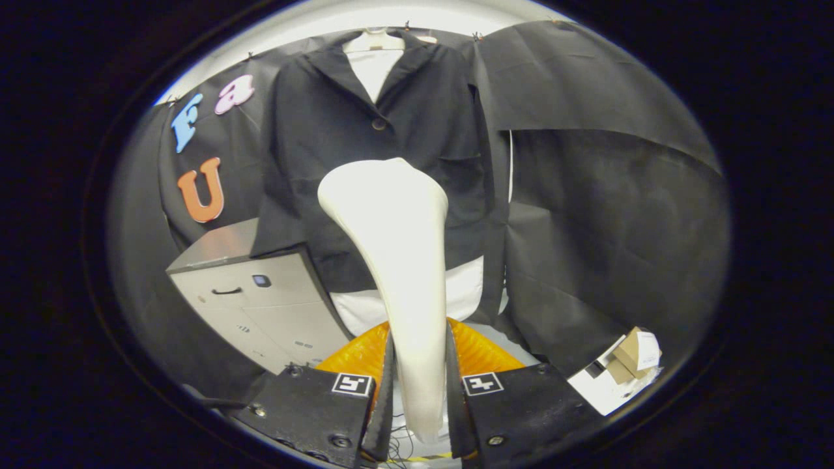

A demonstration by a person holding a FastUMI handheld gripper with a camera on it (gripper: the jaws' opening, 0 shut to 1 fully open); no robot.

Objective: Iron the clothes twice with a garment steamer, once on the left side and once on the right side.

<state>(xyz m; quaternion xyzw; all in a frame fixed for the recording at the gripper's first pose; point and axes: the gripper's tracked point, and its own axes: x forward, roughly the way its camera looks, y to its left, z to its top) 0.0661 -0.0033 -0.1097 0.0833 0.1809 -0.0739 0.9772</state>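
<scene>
- Black cloth wall (599, 215) closes the far side of the booth, hanging in wide panels with creases and a loose fold on the right.
- A dark jacket (391, 124) hangs on a pale hanger (374, 40) in the middle of that wall, facing forward. It has a collar, one dark button (378, 124) at the chest, and a white garment (373, 71) showing at the neck and below its hem.
- A grey metal cabinet (254, 306) with drawers stands to the left, below the jacket's sleeve; its top corner touches or sits just under the cloth.
- The garment steamer (397, 260), cream-white, rises upright from between the fingers. Its narrow handle sits low and near, and its broad rounded head stands in front of the jacket's lower middle; whether it touches the cloth cannot be told.
- The gripper (420, 384) is closed narrowly on the steamer's handle, one finger pressed against each side.
- An orange ribbed object (479, 348) lies just beyond the fingers, behind the steamer handle.
- Small cardboard boxes (629, 357) rest on a white surface (603, 391) near the right, low beside the wall.
</scene>
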